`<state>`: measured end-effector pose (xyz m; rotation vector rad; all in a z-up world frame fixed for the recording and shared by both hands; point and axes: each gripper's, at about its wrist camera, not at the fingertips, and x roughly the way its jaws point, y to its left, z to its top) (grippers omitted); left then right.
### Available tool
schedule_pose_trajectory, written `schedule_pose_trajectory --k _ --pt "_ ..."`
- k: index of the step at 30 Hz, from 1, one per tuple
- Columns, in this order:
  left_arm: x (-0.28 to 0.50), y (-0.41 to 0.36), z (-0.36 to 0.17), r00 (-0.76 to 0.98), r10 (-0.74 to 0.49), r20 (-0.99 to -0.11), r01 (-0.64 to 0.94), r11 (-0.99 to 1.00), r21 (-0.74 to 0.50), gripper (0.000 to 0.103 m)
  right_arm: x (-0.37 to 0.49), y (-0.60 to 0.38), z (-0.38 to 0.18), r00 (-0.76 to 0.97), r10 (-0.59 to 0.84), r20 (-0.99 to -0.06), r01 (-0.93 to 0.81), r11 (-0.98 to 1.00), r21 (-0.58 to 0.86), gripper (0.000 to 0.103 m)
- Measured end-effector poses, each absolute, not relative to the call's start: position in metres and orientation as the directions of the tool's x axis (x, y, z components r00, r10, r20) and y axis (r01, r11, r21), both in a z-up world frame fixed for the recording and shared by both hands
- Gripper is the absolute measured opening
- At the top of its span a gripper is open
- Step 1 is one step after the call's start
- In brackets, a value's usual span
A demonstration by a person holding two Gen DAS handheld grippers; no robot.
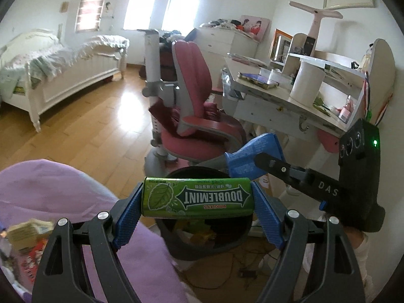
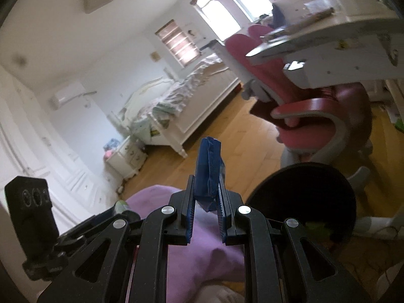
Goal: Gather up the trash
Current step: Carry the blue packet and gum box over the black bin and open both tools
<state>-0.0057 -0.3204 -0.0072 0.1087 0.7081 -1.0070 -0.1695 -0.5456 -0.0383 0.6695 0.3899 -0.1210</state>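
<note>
Two pieces of trash are held up right now, one in each gripper. The left gripper has its jaws spread wide, and they squeeze the ends of a green Doublemint gum pack. The gum pack hangs right over the black trash bin. The right gripper is almost closed and pinches a thin blue wrapper. In the right wrist view the wrapper sits to the left of the bin, above a purple blanket, so it looks like it is not over the bin yet. Some trash already lies inside the bin, with yellow and green bits showing. So the picking up looks done for these two. What is left is to let the gum pack fall in, then bring the wrapper over and drop it too.
</note>
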Motion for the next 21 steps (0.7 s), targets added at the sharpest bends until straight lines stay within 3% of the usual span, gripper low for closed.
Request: schedule_pose_trajectory --k 11,18,19,20,21 --pt "0.019 -0.369 -0.053 0.189 -0.736 -0.650 0.792 0.506 -0.342 0.081 -0.174 -0.585 -0.079 0.900 -0.045 -0.434 0.335 0.708 0.622 0.017" --pt "0.026 -0.410 -0.069 0.169 -0.719 -0.674 0.811 0.490 -0.319 0.081 -0.172 -0.604 -0.086 0.887 -0.101 -0.451 0.398 0.663 0.634 0.017" --pt "0.028 -0.415 -0.071 0.178 -0.708 -0.683 0.810 0.499 -0.307 0.082 -0.172 -0.607 -0.087 0.882 -0.117 -0.456 0.415 0.650 0.637 0.017" --pt "0.031 -0.420 -0.073 0.179 -0.704 -0.687 0.808 0.504 -0.306 0.090 -0.174 -0.611 -0.088 0.881 -0.126 -0.457 0.425 0.637 0.644 0.017" --pt "0.034 -0.423 -0.074 0.175 -0.709 -0.684 0.805 0.503 -0.315 0.098 -0.176 -0.615 -0.089 0.879 -0.130 -0.459 0.431 0.625 0.650 0.025"
